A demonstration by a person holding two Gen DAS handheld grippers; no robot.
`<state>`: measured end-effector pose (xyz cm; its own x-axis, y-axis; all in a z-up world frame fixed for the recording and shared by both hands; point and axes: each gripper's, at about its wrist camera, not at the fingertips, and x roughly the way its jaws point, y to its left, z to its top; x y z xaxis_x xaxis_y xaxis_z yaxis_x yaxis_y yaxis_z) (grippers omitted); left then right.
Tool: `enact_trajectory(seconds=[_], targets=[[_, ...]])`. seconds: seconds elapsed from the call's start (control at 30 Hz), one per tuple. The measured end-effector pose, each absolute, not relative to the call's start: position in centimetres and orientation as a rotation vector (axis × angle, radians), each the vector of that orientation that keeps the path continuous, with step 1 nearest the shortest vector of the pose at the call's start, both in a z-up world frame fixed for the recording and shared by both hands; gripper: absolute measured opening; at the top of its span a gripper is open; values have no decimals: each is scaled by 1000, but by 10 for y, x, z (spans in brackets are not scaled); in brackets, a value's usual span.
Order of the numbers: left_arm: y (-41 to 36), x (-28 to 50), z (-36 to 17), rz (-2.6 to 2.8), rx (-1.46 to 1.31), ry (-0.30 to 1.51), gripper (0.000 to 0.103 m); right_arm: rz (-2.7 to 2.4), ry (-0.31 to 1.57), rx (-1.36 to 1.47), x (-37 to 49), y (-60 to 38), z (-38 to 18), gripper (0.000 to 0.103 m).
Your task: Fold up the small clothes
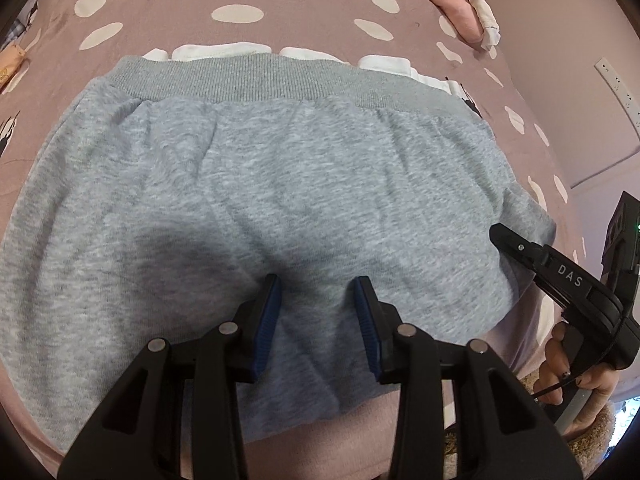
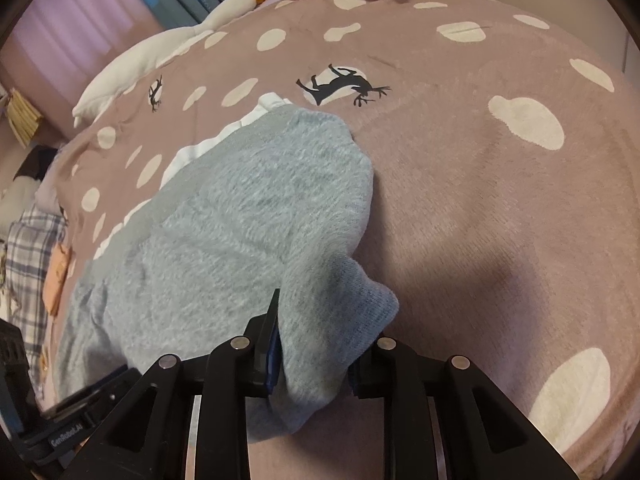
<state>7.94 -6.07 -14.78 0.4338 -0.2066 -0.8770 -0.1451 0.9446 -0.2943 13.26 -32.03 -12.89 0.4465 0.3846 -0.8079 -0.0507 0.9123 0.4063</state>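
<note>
Grey shorts [image 1: 280, 184] lie flat on the spotted bed [image 1: 248, 12], waistband far, white garment [image 1: 224, 51] beneath. Left tongs [image 1: 316, 292] — spread, pads apart over the near hem, pinching nothing — may bunch the fleece if they close too shallow. Right tongs [image 2: 316, 344] pinch the shorts' corner [image 2: 352, 300]; the grip looks slack, so a lift could drop that corner and skew the fold — or drag the white garment along.

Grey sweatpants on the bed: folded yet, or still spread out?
Partly folded. The grey sweatpants lie as a short block, waistband at the far edge; the right claw grips a loose corner, so it is unfinished.
</note>
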Motion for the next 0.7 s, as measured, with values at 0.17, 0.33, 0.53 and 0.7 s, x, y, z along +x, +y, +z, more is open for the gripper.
enact_trajectory(seconds=[0.17, 0.33, 0.53, 0.7], targets=[[-62, 80, -149, -40, -355, 1125, 38, 290, 1055, 312, 132, -314, -125, 22], [-59, 74, -145, -39, -359, 1123, 38, 285, 1013, 269, 131, -308, -114, 21], [-52, 60, -129, -27, -359, 1102, 38, 351, 920, 255, 129, -302, -78, 19], [-29, 41, -102, 72, -309, 1023, 40, 425, 824, 190, 125, -276, -42, 19]])
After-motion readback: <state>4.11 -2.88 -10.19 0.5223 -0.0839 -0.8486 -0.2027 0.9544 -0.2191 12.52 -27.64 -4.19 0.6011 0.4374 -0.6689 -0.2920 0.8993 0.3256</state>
